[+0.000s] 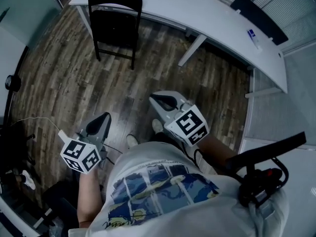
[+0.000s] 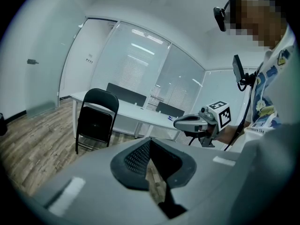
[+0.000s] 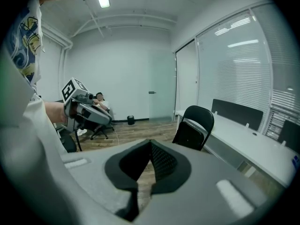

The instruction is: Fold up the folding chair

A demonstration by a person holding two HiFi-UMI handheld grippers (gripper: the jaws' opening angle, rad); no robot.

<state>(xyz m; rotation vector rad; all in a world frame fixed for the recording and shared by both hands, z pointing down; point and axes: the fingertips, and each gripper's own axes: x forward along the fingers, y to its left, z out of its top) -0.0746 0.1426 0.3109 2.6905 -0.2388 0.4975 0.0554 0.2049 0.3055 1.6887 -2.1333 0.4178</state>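
The black folding chair (image 1: 114, 21) stands unfolded against the white desk, well ahead of both grippers and apart from them. It also shows at the left in the left gripper view as the chair (image 2: 96, 121), and right of centre in the right gripper view as the chair (image 3: 194, 128). My left gripper (image 1: 106, 116) is held low at the left, shut and empty; its own view shows the left gripper (image 2: 150, 142) with jaws together. My right gripper (image 1: 154, 98) is a little further forward, shut as well, with nothing in the right gripper (image 3: 151, 144).
A long white desk (image 1: 207, 14) curves along the far side, with a slanted leg (image 1: 192, 51) right of the chair. Wood floor lies between me and the chair. Dark equipment and cables sit at the left edge (image 1: 15, 147). A seated person (image 3: 98, 97) is far back.
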